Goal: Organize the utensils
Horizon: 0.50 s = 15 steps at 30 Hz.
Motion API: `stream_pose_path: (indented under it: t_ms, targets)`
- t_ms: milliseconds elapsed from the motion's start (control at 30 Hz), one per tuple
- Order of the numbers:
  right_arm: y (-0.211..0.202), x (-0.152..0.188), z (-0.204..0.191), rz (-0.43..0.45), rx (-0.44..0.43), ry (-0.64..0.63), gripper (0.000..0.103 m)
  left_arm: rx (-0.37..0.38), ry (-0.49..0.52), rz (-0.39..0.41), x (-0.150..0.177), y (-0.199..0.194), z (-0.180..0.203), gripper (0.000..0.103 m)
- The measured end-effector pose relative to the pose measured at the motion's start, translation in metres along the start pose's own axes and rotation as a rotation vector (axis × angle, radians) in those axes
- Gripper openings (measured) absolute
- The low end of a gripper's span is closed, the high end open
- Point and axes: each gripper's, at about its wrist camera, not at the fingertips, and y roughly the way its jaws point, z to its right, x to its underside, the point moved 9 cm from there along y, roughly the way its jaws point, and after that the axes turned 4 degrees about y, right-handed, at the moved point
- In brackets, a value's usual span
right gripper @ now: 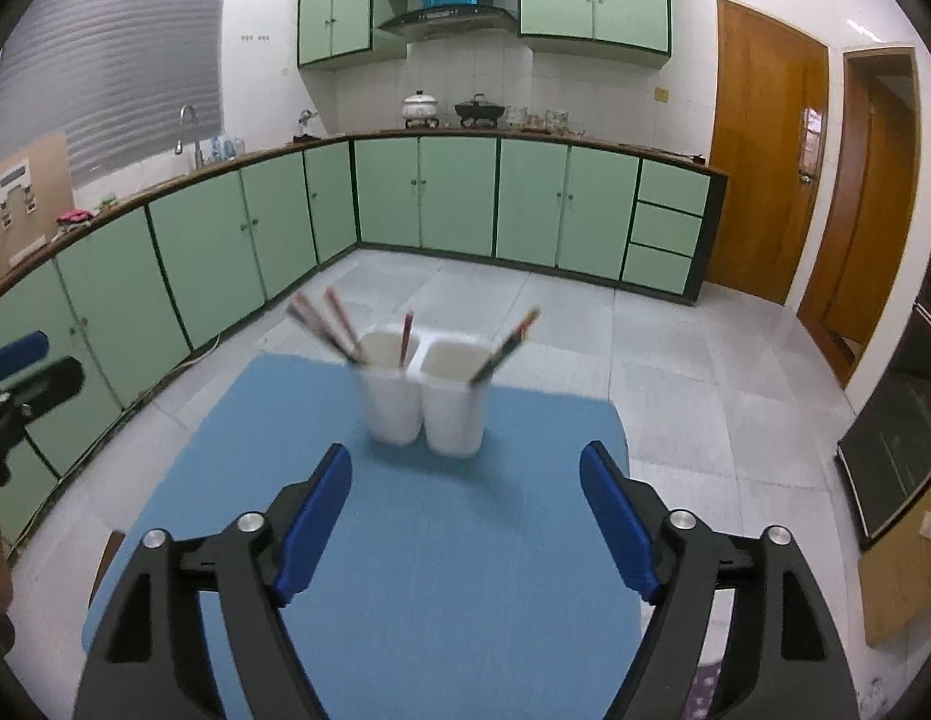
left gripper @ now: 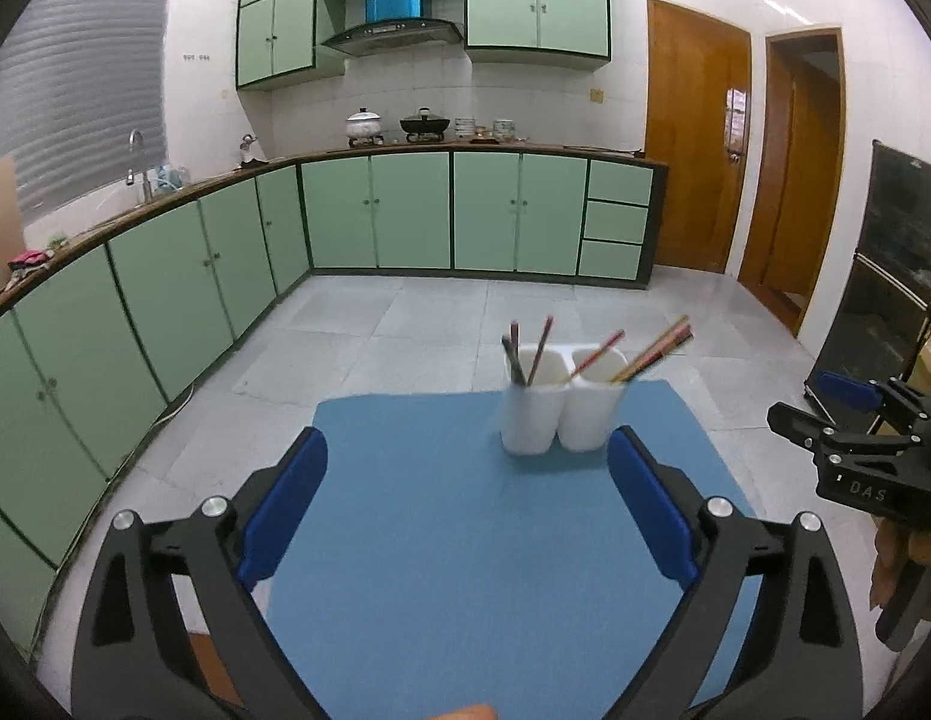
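Both our tongs gape wide and hold nothing: left gripper [left gripper: 468,501], right gripper [right gripper: 465,516], over the blue mat [left gripper: 453,570]. Ahead on the mat stands the white holder [left gripper: 555,414], chopsticks [left gripper: 537,351] split between its two cups. We judge sorting is underway; next we must close on one stick.

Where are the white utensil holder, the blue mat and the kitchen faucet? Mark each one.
white utensil holder [right gripper: 426,402]: right wrist view, front wall where its two cups meet.
blue mat [left gripper: 465,540]: left wrist view, bare middle of the cloth.
kitchen faucet [right gripper: 188,126]: right wrist view, curved neck.
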Motion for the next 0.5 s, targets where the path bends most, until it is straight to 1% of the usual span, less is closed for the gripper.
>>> stream_pose_path:
  t_ms: [133, 233, 300, 400, 500]
  targets:
    - [-0.049, 0.026, -0.005, 0.036, 0.016, 0.004, 0.088, -0.015, -0.025, 0.002, 0.036, -0.043, -0.003, 0.095]
    - [-0.089, 0.042, -0.014, 0.057, 0.029, 0.014, 0.095, -0.012, -0.049, -0.014, 0.066, -0.075, -0.002, 0.095]
    - [-0.119, 0.055, -0.022, 0.081, 0.031, 0.029, 0.097, -0.03, -0.055, -0.015, 0.086, -0.096, -0.003, 0.095]
    - [-0.156, 0.076, -0.036, 0.096, 0.021, 0.05, 0.097, -0.042, -0.041, -0.018, 0.115, -0.135, 0.0, 0.095]
    - [-0.189, 0.097, -0.049, 0.115, 0.016, 0.045, 0.097, -0.07, -0.034, -0.002, 0.13, -0.168, 0.001, 0.095]
